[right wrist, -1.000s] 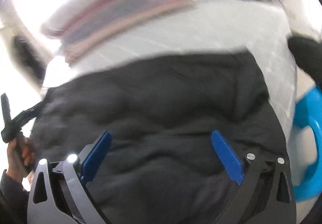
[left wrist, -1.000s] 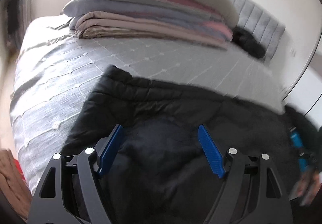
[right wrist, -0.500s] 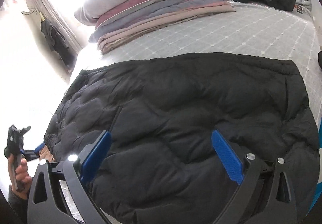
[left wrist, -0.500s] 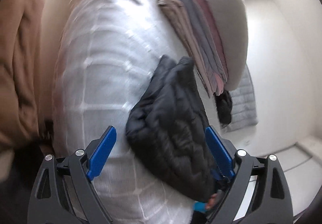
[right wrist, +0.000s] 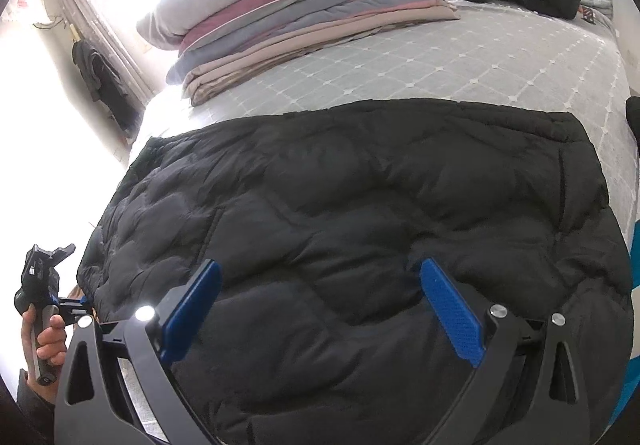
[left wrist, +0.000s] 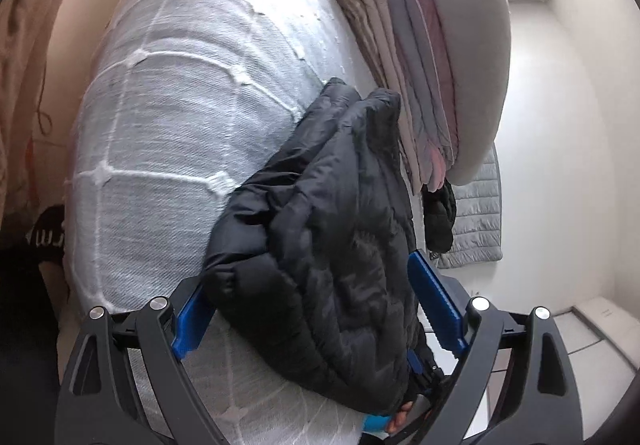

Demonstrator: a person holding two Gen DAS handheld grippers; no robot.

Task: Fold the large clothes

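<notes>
At the far left of the right wrist view, the left gripper [right wrist: 86, 303] sits at the left edge of the black puffer jacket [right wrist: 360, 225], a hand [right wrist: 46, 337] wrapped round its handle. In its own view the jaws stand wide and released, straddling the jacket's thick side edge [left wrist: 320, 245] without pressing it. The risk there: the padding is bulky and slick, so a shallow bite could catch only the top layer and let the rest slide out once lifted.

The jacket lies spread flat on the quilted bed [right wrist: 440, 57], near its foot. A stack of folded blankets [right wrist: 320, 17] with a pillow on top sits beyond it, apart from the far hem; a fold thrown too far could land against it.

The right gripper [right wrist: 320, 309] hovers over the near part of the jacket, jaws released and grasping nothing. If the 2 grippers lift unevenly, the fold will likely skew or the puffy fabric spring back open.
</notes>
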